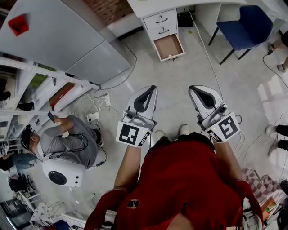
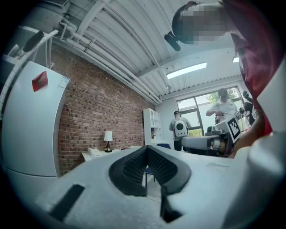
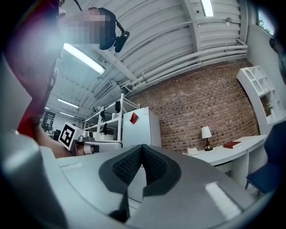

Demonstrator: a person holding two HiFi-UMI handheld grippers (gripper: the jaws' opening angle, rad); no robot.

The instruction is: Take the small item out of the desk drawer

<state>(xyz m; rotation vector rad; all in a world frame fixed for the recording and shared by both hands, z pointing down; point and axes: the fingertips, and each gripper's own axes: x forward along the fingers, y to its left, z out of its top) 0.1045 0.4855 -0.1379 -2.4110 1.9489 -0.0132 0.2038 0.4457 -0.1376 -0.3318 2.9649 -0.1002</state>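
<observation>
While left tongs (image 1: 148, 92) and right tongs (image 1: 198, 92) sit pressed together, empty, drawer (image 1: 169, 47) open

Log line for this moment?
stage: standing back from desk | left gripper: shut, empty | right gripper: shut, empty | drawer: open | small item: in drawer, untouched

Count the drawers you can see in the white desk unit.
3, stacked: the top drawer, shut; the middle drawer, shut; the bottom drawer, pulled open. More may be hidden under the desktop.
</observation>
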